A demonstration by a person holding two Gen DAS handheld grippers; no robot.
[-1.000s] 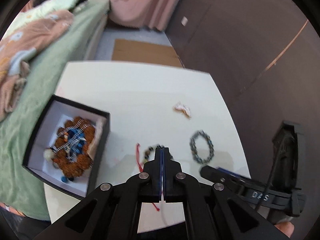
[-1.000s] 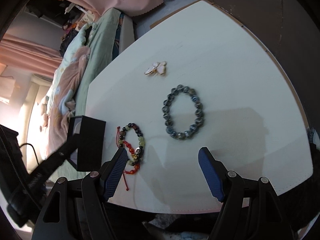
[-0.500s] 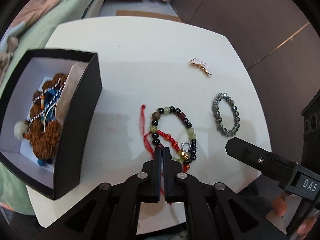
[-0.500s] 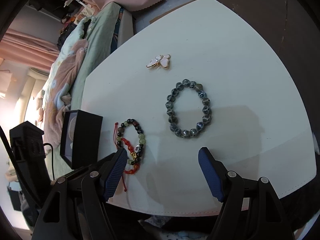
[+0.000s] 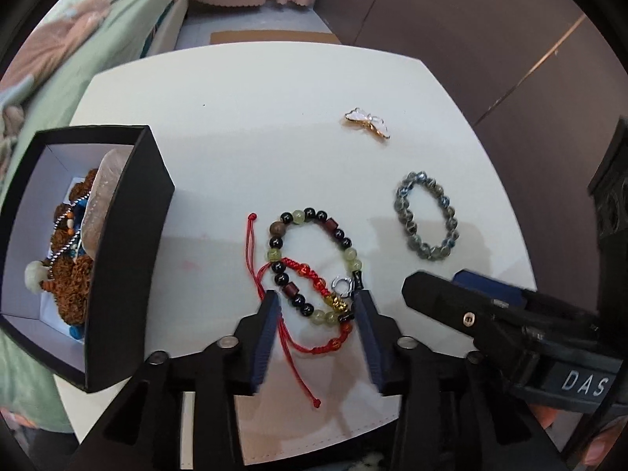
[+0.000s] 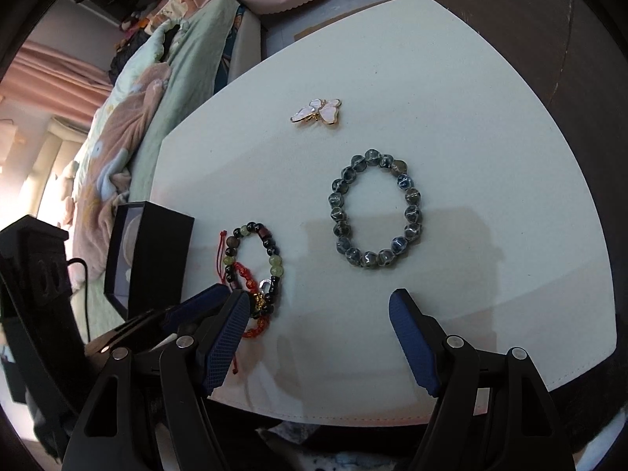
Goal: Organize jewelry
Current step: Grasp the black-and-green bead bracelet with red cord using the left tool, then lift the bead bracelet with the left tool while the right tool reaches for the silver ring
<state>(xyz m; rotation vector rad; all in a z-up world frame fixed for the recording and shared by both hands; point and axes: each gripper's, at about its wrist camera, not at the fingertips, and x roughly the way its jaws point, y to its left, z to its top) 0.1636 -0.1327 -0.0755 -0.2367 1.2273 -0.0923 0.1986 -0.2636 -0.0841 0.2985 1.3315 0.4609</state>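
- Mixed-bead bracelet (image 5: 314, 267) with the red cord bracelet (image 5: 314, 314) tangled over it is lying on the white table (image 5: 243, 149), at about 6 o'clock of the tabletop in the left wrist view, just beside the black box (image 5: 129, 251).
- Left gripper (image 5: 316, 306) is now spread wide, jaws straddling the near end of that pair; half a second ago it was clenched shut and sitting farther back. It has dropped in close, nothing gripped yet.
- Reading: it's lining up the pick, closing on the bead/cord cluster looks like the next move, then over to the box at 9 o'clock.
- Right gripper (image 6: 318, 310) is hanging released, holding nothing, same pose as before; its left finger is sitting right next to the left gripper's finger, so crowding there.
- Grey-blue bead bracelet (image 6: 375, 210) is lying at 3 o'clock of the target, well apart; butterfly brooch (image 6: 317, 112) at 1 o'clock, farther out. Both untouched.
- Box is already holding brown beaded pieces (image 5: 72, 274) and a pale disc (image 5: 106, 200) leaning on the wall.
- Risks: loose red cord tail trailing toward the table edge may snag; the two bracelets may come up together.
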